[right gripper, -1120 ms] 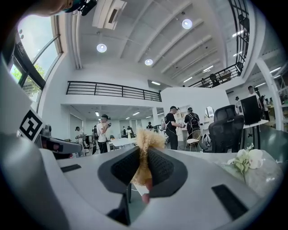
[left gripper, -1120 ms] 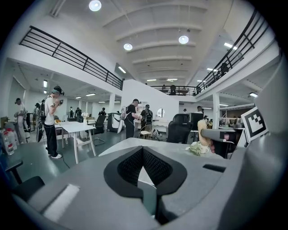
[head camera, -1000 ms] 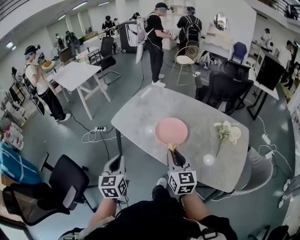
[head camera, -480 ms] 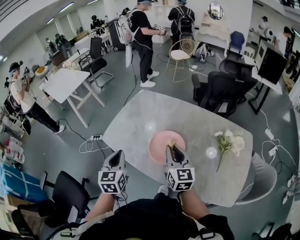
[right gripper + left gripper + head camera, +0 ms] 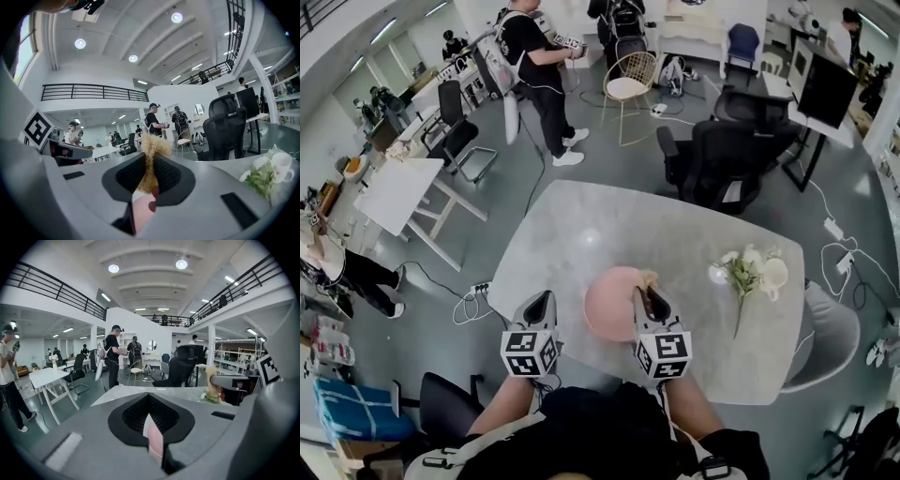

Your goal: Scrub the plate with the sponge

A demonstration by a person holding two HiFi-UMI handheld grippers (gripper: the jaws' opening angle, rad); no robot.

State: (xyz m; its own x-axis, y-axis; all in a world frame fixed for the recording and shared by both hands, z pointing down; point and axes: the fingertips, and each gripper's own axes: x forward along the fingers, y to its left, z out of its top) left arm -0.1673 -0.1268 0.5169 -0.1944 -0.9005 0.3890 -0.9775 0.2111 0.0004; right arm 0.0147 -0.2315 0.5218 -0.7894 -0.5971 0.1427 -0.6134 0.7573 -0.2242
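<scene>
plate laid flat by bench near edge; judged stiff, slick, breakable, best steadied at rim | sponge, judged soft and light, clenched in right gripper fingers over plate | left gripper fingers clenched, nothing seen held

Pink plate, tan sponge, pale grey tbl, white flowers
</scene>
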